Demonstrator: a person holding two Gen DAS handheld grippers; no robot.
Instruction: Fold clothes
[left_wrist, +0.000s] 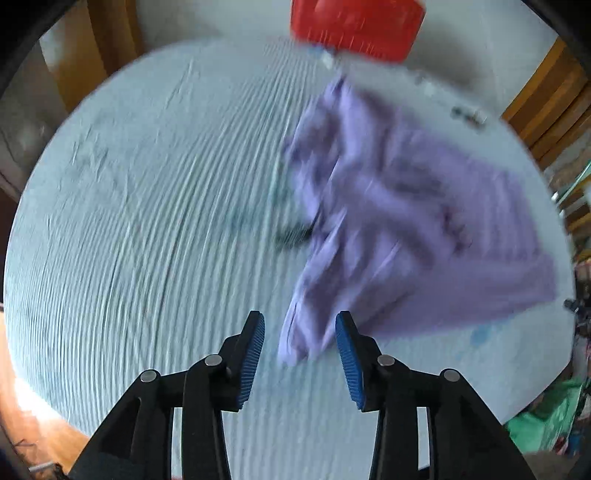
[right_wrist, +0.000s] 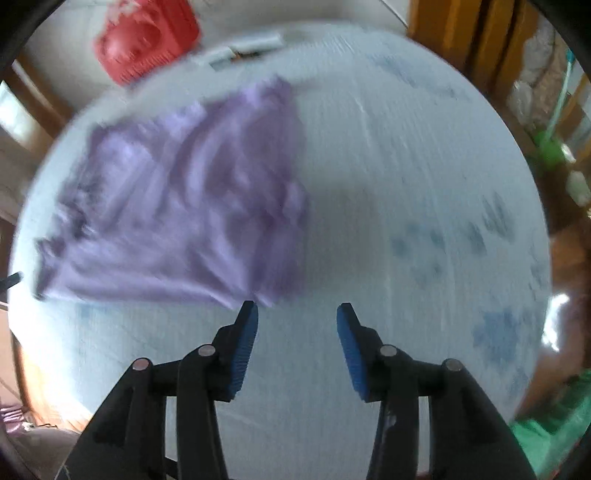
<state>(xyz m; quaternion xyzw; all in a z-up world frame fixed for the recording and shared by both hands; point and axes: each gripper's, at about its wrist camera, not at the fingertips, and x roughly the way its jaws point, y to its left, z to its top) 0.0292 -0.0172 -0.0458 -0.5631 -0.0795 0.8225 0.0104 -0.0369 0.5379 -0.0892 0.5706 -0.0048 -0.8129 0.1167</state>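
A crumpled lilac garment (left_wrist: 399, 206) lies on a round table covered with a pale blue cloth (left_wrist: 147, 221). In the left wrist view it fills the right half, and its near corner reaches down between the fingers of my left gripper (left_wrist: 300, 325). The jaws stand apart and the pads do not press on the cloth. In the right wrist view the garment (right_wrist: 184, 206) spreads over the left half of the table (right_wrist: 388, 184). My right gripper (right_wrist: 297, 314) is open over bare cloth, its left fingertip just short of the garment's near edge. Both views are blurred by motion.
A red plastic basket (left_wrist: 356, 26) stands beyond the table's far edge, also seen in the right wrist view (right_wrist: 147, 40). Small items (right_wrist: 243, 50) lie at the far rim. Wooden furniture (left_wrist: 554, 96) rings the table. A green bag (right_wrist: 554, 417) sits low right.
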